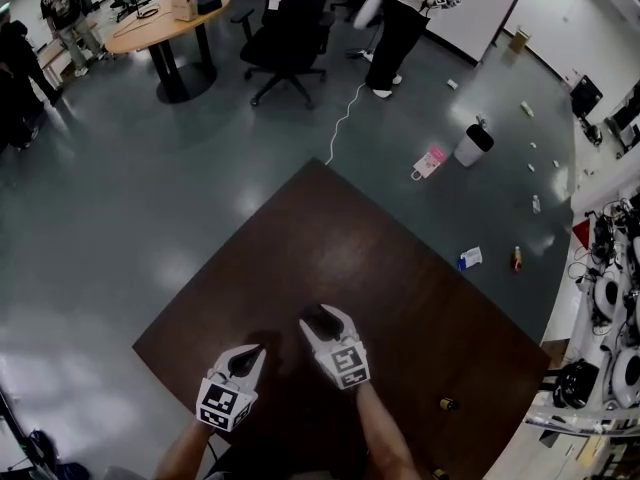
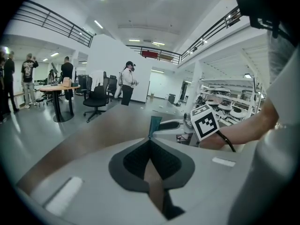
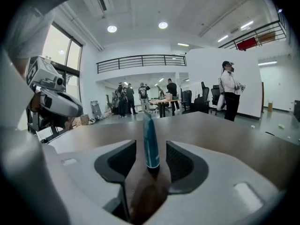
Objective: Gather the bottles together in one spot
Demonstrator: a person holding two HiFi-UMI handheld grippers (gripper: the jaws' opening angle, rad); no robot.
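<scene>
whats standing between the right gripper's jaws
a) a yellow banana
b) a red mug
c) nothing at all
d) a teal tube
D: in the right gripper view a teal tube stands upright on the brown table, between the open jaws of the right gripper, which stand clear of it on both sides.

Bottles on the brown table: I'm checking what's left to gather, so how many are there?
1 for sure: a teal bottle standing between the right gripper's open jaws. Two small things near the table's right edge may be bottles; too small to tell.
</scene>
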